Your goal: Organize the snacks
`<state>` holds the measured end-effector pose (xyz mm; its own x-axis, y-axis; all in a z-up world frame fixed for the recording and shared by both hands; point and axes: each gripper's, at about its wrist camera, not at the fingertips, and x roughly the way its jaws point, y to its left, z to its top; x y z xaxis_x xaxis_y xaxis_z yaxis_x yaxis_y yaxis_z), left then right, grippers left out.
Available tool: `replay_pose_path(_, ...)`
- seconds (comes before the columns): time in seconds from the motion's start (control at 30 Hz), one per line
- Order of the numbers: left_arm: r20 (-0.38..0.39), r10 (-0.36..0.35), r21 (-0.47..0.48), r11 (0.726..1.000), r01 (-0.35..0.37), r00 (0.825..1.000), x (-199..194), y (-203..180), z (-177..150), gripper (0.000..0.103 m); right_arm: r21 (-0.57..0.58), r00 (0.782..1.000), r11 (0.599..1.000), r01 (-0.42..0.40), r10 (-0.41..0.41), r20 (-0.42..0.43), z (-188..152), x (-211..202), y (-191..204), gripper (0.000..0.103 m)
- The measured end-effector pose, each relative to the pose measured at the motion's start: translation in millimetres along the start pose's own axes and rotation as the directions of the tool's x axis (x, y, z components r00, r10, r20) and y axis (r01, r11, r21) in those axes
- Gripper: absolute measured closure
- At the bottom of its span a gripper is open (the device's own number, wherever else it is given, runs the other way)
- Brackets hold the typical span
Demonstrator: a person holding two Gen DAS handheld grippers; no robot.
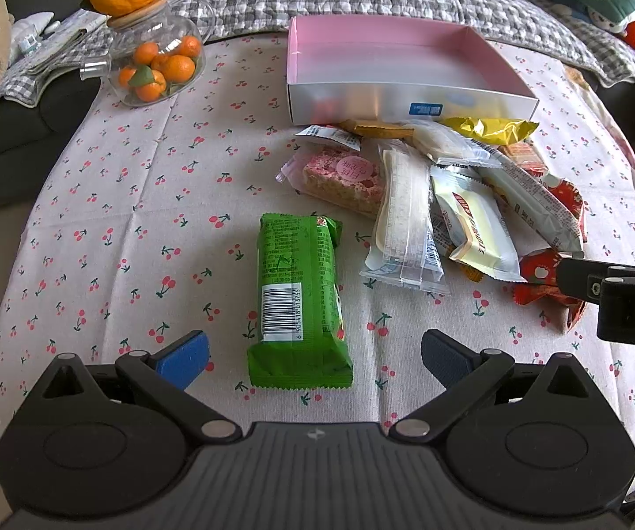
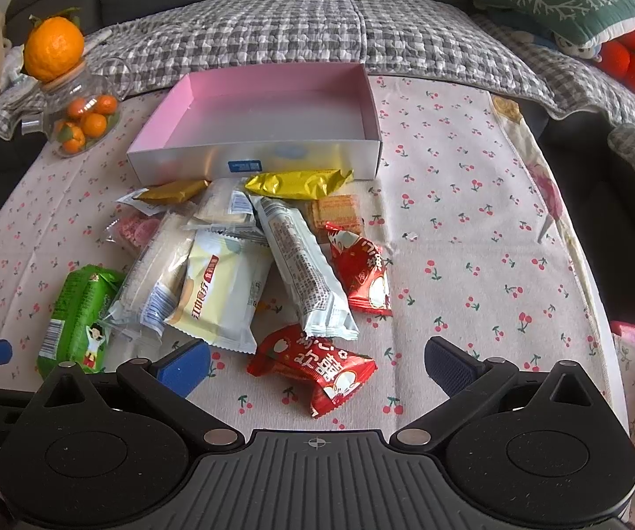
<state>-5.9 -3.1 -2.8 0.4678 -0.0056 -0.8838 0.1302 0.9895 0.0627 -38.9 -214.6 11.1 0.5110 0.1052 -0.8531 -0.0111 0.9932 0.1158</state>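
Observation:
A green snack pack lies on the cherry-print cloth, its near end between the fingers of my open left gripper. It also shows in the right wrist view. A pile of wrapped snacks lies in front of an empty pink-lined box. My right gripper is open over a red snack packet, not touching it. A second red packet lies beyond. The box stands behind the pile.
A glass jar of small oranges with a big orange on its lid stands at the back left, also in the right wrist view. A checked blanket and cushions lie behind the table. The right gripper's body shows at the right.

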Motion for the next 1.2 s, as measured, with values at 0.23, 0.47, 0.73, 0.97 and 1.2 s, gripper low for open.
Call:
replay_pose_path(0.23, 0.002, 0.003, 0.001, 1.0, -0.003, 1.0, 0.5, 1.1, -1.4, 0.0, 0.002, 1.0, 1.0, 0.003, -0.003, -0.001, 0.1, -0.1, 0.1, 0.0)
replay_pose_path(0.47, 0.037, -0.016, 0.001, 1.0, 0.016, 0.999, -6.6, 5.4, 4.8, 0.0, 0.042, 0.999, 0.999, -0.03, 0.031, -0.011, 3.5, -0.9, -6.8, 0.0)
replay_pose_path(0.73, 0.077, -0.034, 0.008, 0.999, 0.034, 0.996, -10.4, 14.6, 15.7, 0.001, 0.082, 0.996, 0.993, -0.086, 0.085, 0.019, 8.4, -7.6, -11.4, 0.0)
replay_pose_path(0.97, 0.124, -0.061, 0.051, 0.997, 0.055, 0.99, -22.6, 21.0, 36.9, 0.001, 0.085, 0.989, 0.985, -0.147, 0.145, 0.027, 23.2, -16.1, -13.8, 0.0)
replay_pose_path(1.2, 0.077, -0.159, 0.018, 0.987, 0.158, 0.984, -12.8, 29.5, 57.2, 0.002, 0.035, 0.972, 0.971, -0.236, 0.236, -0.006, 44.7, -17.9, -8.3, 0.0)
